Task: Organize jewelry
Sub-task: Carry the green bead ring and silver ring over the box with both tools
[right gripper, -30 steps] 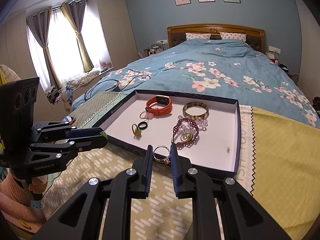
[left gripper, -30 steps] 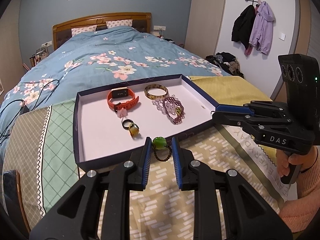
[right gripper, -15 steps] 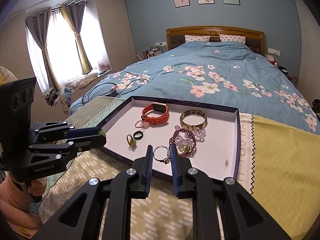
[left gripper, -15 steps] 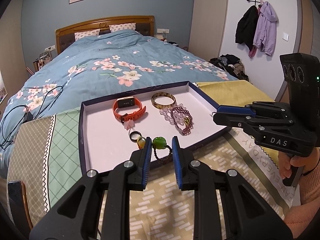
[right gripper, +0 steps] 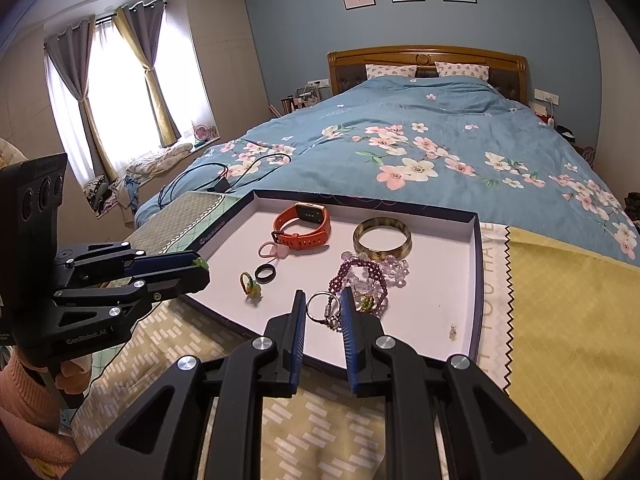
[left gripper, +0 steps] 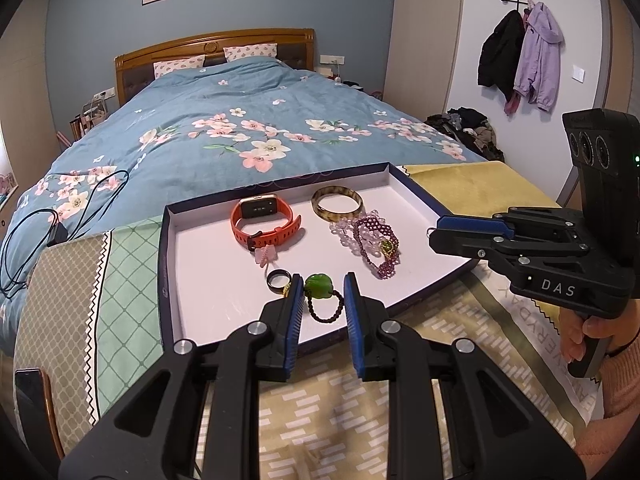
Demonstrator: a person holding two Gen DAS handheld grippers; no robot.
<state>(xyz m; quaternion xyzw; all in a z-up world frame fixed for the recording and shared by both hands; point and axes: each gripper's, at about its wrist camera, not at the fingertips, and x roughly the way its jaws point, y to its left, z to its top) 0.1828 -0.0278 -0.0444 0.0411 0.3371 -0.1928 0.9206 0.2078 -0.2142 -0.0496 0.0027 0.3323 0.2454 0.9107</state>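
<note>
- Left wrist view: the left gripper (left gripper: 322, 294) pinches a dark beaded bracelet with a green stone (left gripper: 321, 296), held over the near edge of the white-lined tray (left gripper: 208, 264). In the tray lie an orange watch (left gripper: 264, 222), a bangle (left gripper: 337, 202) and purple beads (left gripper: 378, 246).
- Right wrist view: the right gripper (right gripper: 322, 312) is clamped on a silver ring (right gripper: 320, 307), also above the tray's near rim, just beside the purple beads.

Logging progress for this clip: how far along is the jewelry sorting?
Mostly done: the orange watch, bangle, purple beaded bracelets and black ring lie in the tray. In hand: the left hand-held gripper grips a green-stone bracelet, the right hand-held gripper a silver ring, both over the tray. Left: releasing those two.
</note>
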